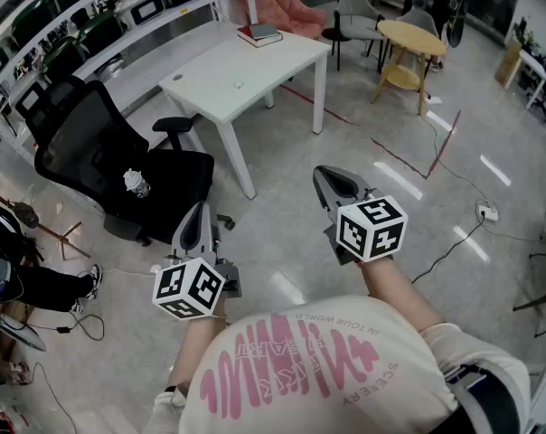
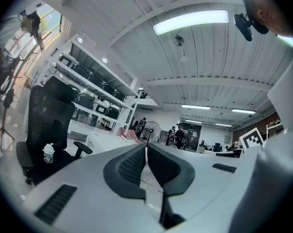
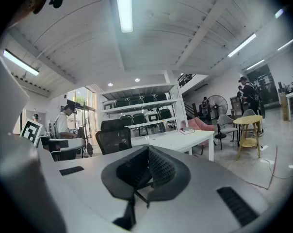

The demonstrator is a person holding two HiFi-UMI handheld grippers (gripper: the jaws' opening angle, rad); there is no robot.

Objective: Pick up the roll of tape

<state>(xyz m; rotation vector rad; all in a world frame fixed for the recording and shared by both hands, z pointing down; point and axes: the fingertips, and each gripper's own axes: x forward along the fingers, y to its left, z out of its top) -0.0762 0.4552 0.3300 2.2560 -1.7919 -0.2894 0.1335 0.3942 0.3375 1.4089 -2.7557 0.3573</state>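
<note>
On the far white table (image 1: 273,70), nearer than the books (image 1: 259,34), sits a small pale thing (image 1: 239,85), probably the roll of tape. The left gripper (image 1: 199,213) and right gripper (image 1: 333,179) are closed and empty, well short of it; step closer and open one before reaching.

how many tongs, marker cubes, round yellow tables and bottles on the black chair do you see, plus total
tongs: 2, left tongs and right tongs
marker cubes: 2
round yellow table: 1
bottle on black chair: 1
total: 6
</note>
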